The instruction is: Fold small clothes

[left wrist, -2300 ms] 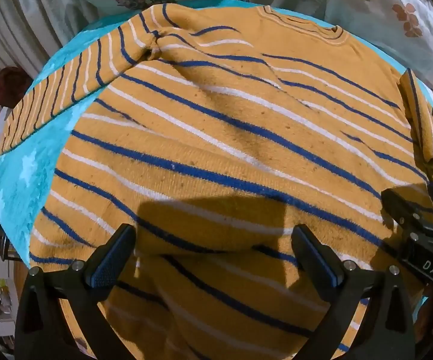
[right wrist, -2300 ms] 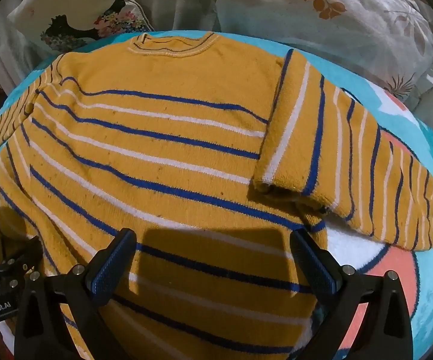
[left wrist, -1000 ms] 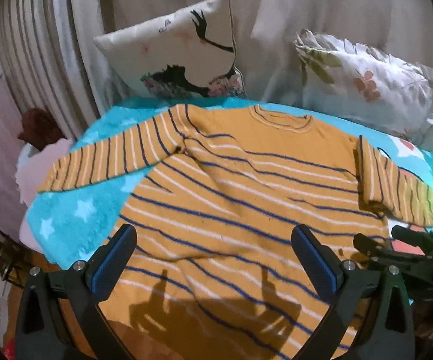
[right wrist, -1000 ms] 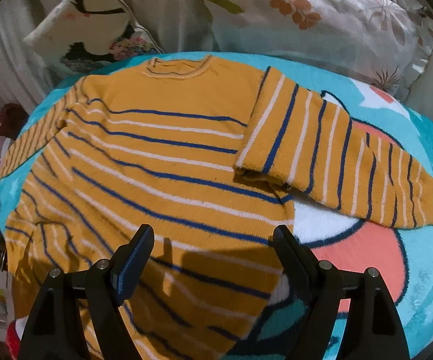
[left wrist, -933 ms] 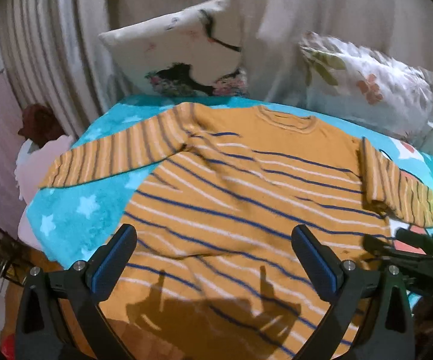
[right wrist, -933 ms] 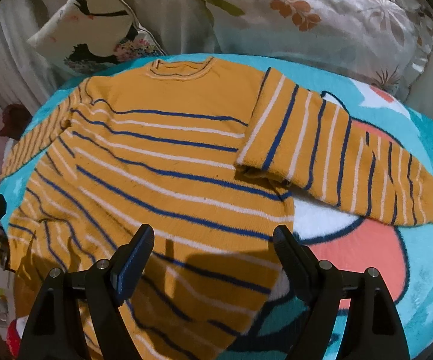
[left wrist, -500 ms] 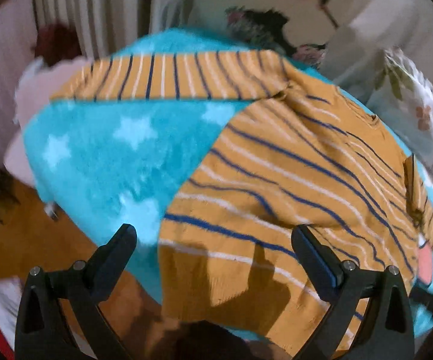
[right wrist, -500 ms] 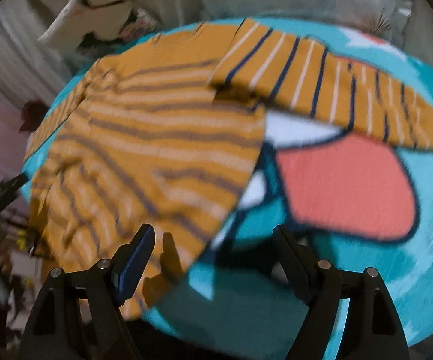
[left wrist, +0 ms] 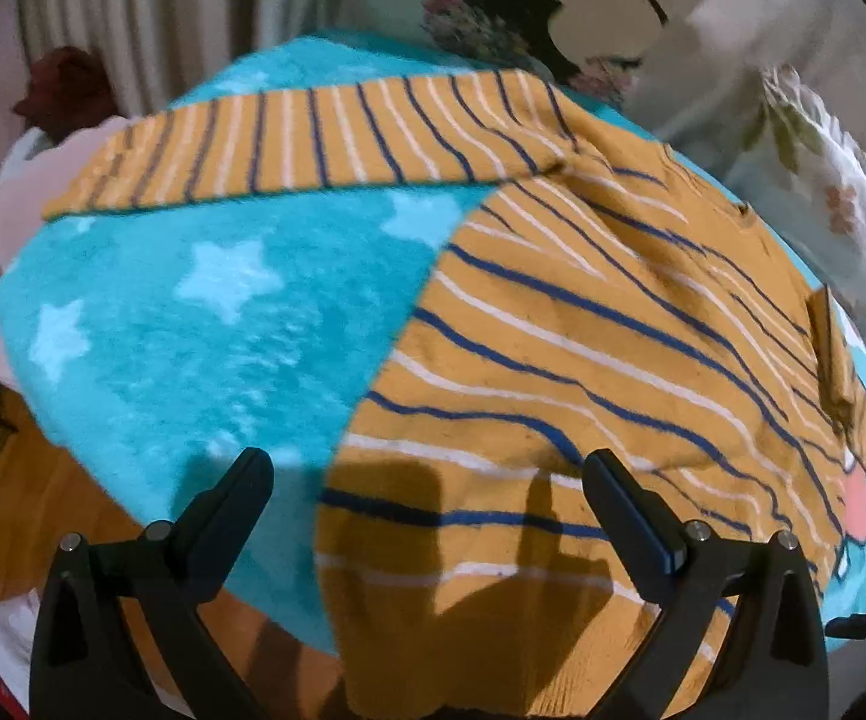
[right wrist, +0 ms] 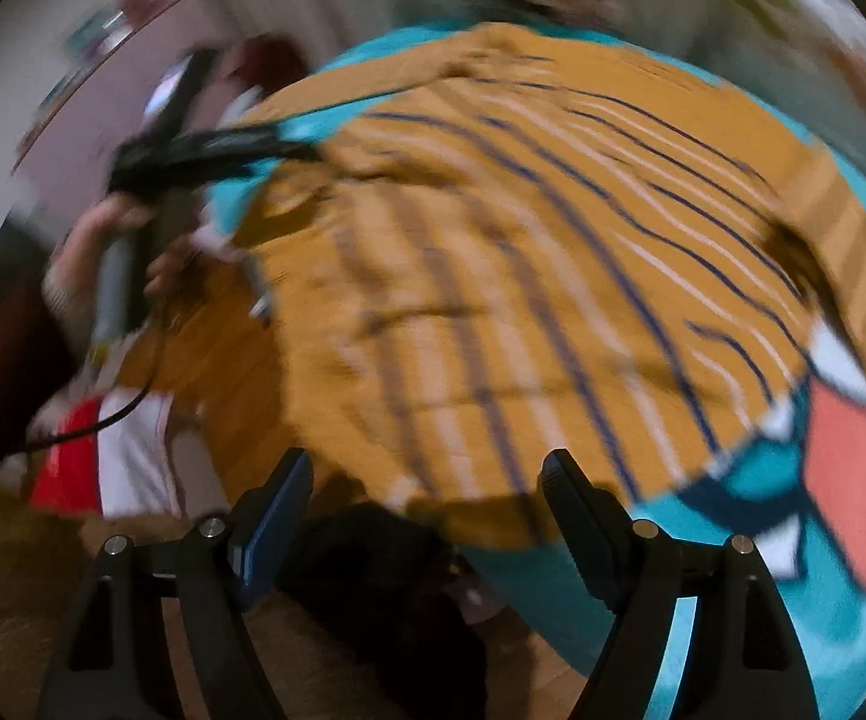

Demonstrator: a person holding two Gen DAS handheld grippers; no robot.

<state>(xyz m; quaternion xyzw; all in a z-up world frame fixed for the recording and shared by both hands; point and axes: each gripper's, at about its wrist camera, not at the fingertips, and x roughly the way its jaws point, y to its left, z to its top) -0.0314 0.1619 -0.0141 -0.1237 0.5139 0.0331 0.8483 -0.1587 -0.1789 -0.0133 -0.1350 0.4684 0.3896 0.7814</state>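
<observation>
An orange sweater (left wrist: 583,348) with blue and white stripes lies flat on a turquoise blanket (left wrist: 193,324). Its left sleeve (left wrist: 289,144) stretches out to the left; its right sleeve (left wrist: 841,384) is folded at the far right. My left gripper (left wrist: 427,480) is open and empty above the sweater's lower left corner. My right gripper (right wrist: 427,480) is open and empty over the sweater's (right wrist: 523,264) bottom hem; this view is blurred. The left gripper also shows in the right wrist view (right wrist: 217,144), held by a hand.
Pillows (left wrist: 823,192) lean against the curtain behind the blanket. A wooden floor (left wrist: 13,516) shows below the blanket's left edge. A red and white object (right wrist: 109,456) lies at the lower left of the right wrist view. The blanket has a pink patch (right wrist: 853,480).
Both grippers pulled back from the sweater, then swung left. The left gripper now looks over the sweater's left side and star-printed blanket; the right gripper swung to the bottom hem. The sweater has not moved.
</observation>
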